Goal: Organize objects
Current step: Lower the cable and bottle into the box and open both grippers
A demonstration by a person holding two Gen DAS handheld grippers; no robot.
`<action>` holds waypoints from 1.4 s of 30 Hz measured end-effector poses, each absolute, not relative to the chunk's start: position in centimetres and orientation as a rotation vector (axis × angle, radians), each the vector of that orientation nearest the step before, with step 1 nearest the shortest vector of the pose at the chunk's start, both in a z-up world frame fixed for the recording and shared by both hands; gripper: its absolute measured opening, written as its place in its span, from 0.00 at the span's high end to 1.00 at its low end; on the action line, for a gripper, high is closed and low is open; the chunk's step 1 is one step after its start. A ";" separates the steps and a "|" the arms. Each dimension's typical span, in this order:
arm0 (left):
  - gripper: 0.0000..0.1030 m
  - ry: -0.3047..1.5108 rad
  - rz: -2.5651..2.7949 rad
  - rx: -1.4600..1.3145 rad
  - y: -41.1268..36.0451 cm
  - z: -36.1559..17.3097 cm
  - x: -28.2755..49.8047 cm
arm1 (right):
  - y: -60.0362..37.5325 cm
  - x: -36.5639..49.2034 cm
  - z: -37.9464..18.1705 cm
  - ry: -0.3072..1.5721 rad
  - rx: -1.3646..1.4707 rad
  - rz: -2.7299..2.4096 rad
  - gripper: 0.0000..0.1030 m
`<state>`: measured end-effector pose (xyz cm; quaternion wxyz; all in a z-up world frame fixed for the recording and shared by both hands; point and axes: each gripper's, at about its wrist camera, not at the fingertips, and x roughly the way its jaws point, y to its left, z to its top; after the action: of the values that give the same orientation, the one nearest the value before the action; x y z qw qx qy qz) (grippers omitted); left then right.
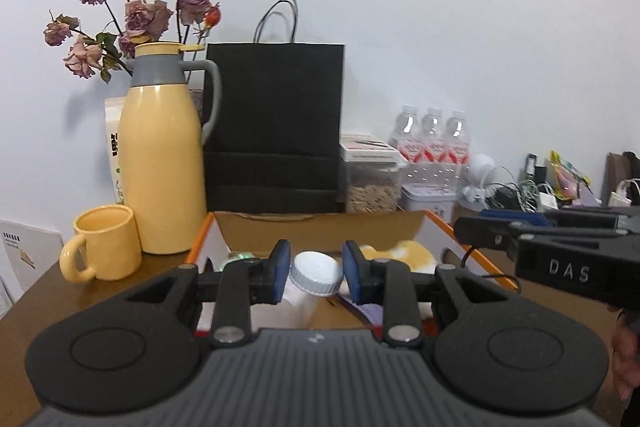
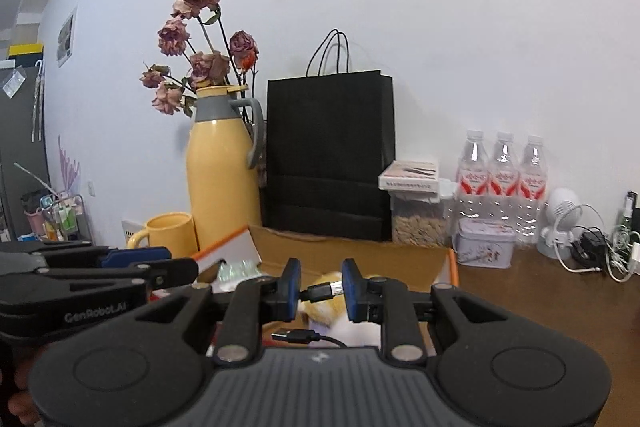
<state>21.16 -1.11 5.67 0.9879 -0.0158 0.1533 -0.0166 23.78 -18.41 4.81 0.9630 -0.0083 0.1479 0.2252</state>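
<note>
A small white bottle with a ribbed white cap (image 1: 316, 273) sits between the blue pads of my left gripper (image 1: 316, 261), which is shut on it above an open cardboard box with orange edges (image 1: 320, 227). My right gripper (image 2: 320, 281) is shut on the plug of a black USB cable (image 2: 320, 291); the cable's other plug (image 2: 290, 337) hangs just below the fingers. Both grippers hover side by side over the box (image 2: 352, 253). The right gripper's arm (image 1: 560, 259) shows at the right edge of the left wrist view. The left gripper's arm (image 2: 100, 279) shows at the left edge of the right wrist view.
Inside the box lies a yellow-and-white soft thing (image 1: 412, 253). Behind it stand a yellow jug (image 1: 160, 163), a yellow mug (image 1: 106, 245), a black paper bag (image 1: 276, 123), a seed container (image 1: 372, 187), a tin (image 1: 428, 201) and three water bottles (image 1: 432, 139). Chargers and wires (image 2: 600, 251) lie at the right.
</note>
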 end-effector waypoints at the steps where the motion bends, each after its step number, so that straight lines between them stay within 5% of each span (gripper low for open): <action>1: 0.71 0.309 -0.030 -0.035 -0.7 5.7 21.8 | -17.9 24.3 4.7 0.303 -0.017 0.457 0.80; 19: 0.71 0.398 -0.011 -0.102 2.9 2.3 30.2 | -14.3 32.8 -0.4 0.428 0.001 0.446 0.79; 22: 0.60 0.393 -0.006 -0.096 2.9 2.2 30.1 | -14.4 32.9 -0.8 0.448 -0.023 0.425 0.77; 23: 0.50 0.388 -0.004 -0.095 2.9 2.2 30.0 | -14.5 32.8 -0.8 0.451 -0.027 0.419 0.73; 24: 0.45 0.380 0.002 -0.092 2.8 2.2 29.9 | -14.6 32.7 -0.8 0.452 -0.029 0.415 0.62; 28: 0.01 0.340 0.040 -0.098 3.0 2.5 29.3 | -14.8 32.2 -0.7 0.446 -0.041 0.405 0.18; 30: 0.00 0.314 0.057 -0.109 3.1 2.8 29.0 | -14.9 32.0 -0.5 0.440 -0.041 0.393 0.01; 42: 0.00 0.267 0.049 -0.103 2.6 4.4 27.0 | -16.2 30.7 0.5 0.412 -0.013 0.364 0.00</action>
<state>27.04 2.56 4.35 0.9895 -0.0513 0.1330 0.0243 30.67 -16.23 0.51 0.9624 -0.0065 0.2032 0.1799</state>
